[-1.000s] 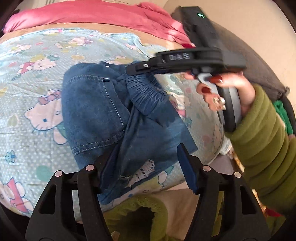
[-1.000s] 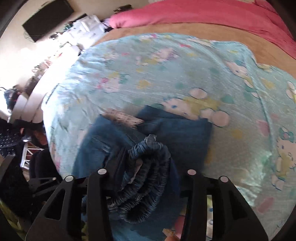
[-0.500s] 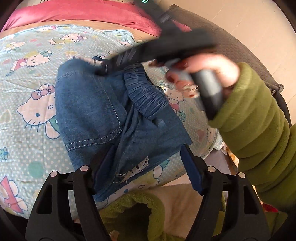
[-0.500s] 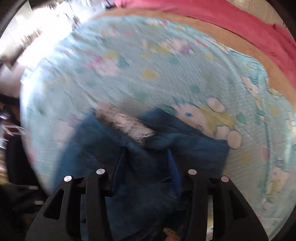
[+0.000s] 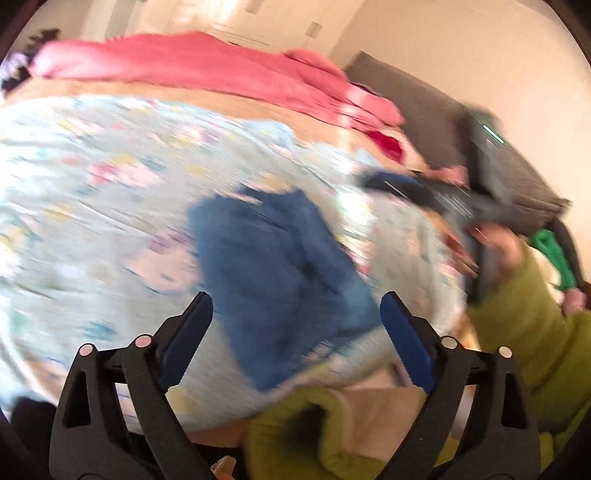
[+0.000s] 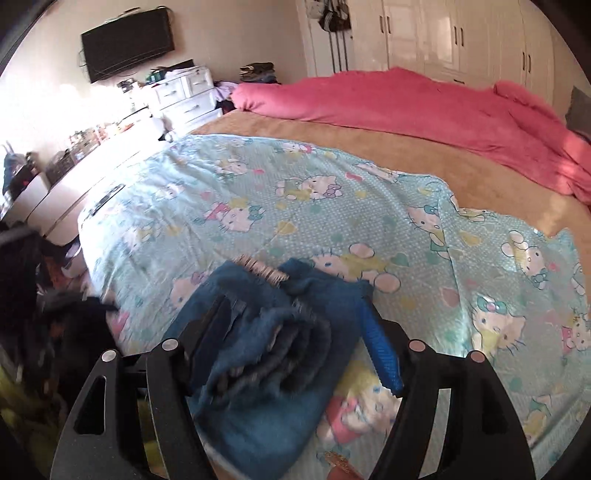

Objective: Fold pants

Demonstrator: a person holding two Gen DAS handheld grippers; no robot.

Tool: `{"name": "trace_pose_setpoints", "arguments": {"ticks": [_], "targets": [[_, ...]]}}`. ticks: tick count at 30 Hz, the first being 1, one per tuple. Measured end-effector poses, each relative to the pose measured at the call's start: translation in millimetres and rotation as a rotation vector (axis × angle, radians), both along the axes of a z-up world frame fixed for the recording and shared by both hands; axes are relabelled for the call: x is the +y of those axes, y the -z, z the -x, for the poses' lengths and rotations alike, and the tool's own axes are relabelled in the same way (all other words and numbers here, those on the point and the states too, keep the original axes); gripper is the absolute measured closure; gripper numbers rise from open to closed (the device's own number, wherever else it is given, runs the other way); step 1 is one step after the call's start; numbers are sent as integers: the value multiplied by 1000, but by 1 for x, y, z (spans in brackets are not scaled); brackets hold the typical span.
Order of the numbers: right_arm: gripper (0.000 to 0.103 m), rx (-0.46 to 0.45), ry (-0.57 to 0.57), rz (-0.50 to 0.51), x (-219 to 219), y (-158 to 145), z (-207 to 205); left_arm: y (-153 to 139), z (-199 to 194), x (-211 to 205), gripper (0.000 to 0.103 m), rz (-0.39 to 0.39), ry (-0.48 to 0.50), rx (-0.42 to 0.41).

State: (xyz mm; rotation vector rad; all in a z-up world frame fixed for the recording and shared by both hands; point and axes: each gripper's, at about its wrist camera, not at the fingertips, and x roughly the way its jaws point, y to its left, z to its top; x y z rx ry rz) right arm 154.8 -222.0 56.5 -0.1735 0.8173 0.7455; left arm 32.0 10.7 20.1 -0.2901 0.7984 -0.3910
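The blue denim pants [image 5: 277, 266] lie folded in a bundle on the light blue cartoon-cat sheet [image 5: 110, 206], near the bed's front edge. My left gripper [image 5: 295, 306] hovers above and short of them, its jaws opening wide, with nothing pressed between the pads. In the right wrist view the pants [image 6: 266, 354] show their gathered waistband on top. My right gripper [image 6: 291, 314] is over that bundle, its jaws opening and its pads off the cloth. The left wrist view is blurred and shows the right gripper [image 5: 424, 192] held by a hand in a green sleeve [image 5: 517, 325].
A pink blanket [image 6: 406, 107] lies bunched along the far side of the tan bedcover [image 6: 369, 147]. White drawers [image 6: 184, 96], a wall screen [image 6: 127, 42] and a cluttered counter stand to the left, and white wardrobe doors [image 6: 461, 33] behind. A dark grey headboard [image 5: 424, 110] is at the right.
Both grippers have let go of the denim, widened their jaws and lifted back from it. The right gripper has swung off to the right. The pants stay folded on the sheet.
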Motion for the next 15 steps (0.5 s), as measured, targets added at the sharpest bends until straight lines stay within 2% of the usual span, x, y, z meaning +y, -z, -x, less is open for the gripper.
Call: {"name": "trace_pose_setpoints", "arguments": {"ticks": [3, 5, 7, 10, 13, 15], "targets": [[34, -34, -73, 3, -7, 1, 36, -1, -13, 14, 18, -34, -60, 22], [34, -49, -150, 14, -2, 4, 61, 2, -22, 15, 23, -56, -77, 38], [34, -58, -242, 40, 10, 11, 86, 10, -38, 17, 45, -68, -76, 75], [34, -125, -383, 133, 39, 24, 118, 21, -63, 13, 57, -33, -45, 128], [43, -198, -484, 240, 66, 43, 132, 26, -85, -3, 58, -47, -20, 157], [45, -227, -518, 278, 80, 54, 130, 33, -98, -11, 58, -93, -9, 176]]}}
